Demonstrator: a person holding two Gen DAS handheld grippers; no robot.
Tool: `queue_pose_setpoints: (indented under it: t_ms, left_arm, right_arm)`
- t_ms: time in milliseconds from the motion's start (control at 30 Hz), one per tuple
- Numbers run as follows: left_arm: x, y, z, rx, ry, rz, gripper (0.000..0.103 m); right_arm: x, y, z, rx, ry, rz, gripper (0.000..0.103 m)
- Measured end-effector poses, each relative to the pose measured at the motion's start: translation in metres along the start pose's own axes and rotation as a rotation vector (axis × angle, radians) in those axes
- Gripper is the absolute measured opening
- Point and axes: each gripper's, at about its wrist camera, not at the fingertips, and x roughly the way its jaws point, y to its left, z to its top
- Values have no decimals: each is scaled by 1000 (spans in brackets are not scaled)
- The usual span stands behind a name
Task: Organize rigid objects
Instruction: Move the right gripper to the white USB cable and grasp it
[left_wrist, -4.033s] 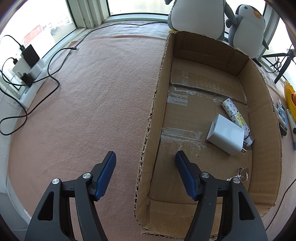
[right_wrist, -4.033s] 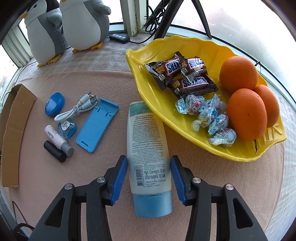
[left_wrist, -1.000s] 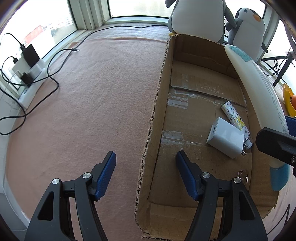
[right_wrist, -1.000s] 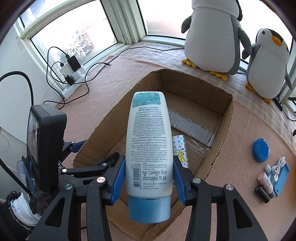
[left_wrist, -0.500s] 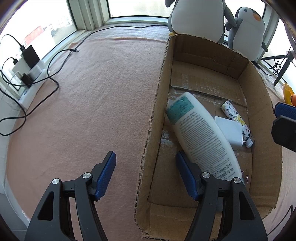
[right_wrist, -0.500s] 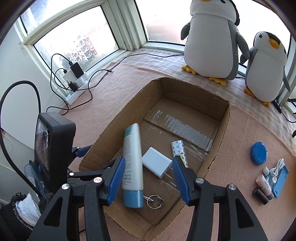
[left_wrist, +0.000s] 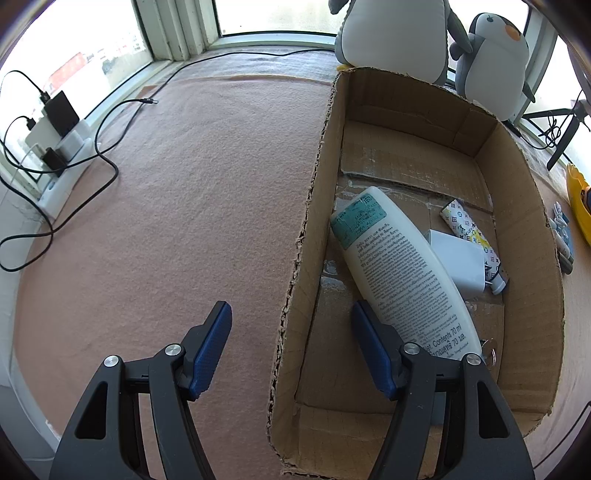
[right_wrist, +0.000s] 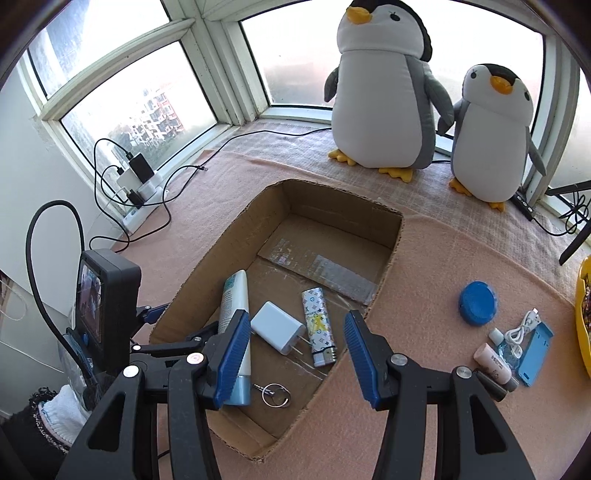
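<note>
Blue-padded right gripper (right_wrist: 293, 356) gapes empty above box (right_wrist: 386, 271).

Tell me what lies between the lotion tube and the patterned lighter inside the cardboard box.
The white charger plug lies between the lotion tube and the patterned lighter on the floor of the cardboard box. The right wrist view shows this most clearly.

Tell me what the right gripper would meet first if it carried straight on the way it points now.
Probably the white charger or the patterned lighter on the floor of the cardboard box; both lie between the open fingers of the right gripper. Depth is hard to judge, so I cannot say which first.
</note>
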Motion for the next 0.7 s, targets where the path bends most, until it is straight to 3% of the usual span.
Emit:
queue_pose_setpoints:
  t_ms: [333, 600, 700]
  left_arm:
    - [0, 0, 0, 1, 0, 1, 69]
    - [0, 0, 0, 1, 0, 1, 69]
    - [0, 0, 0, 1, 0, 1, 69]
  right_arm:
    - [-31, -87, -14, 150, -30, -134, 49]
    - [-41, -172, -25, 322, 0, -226, 49]
    - [-36, -196, -29, 393, 24, -219, 49]
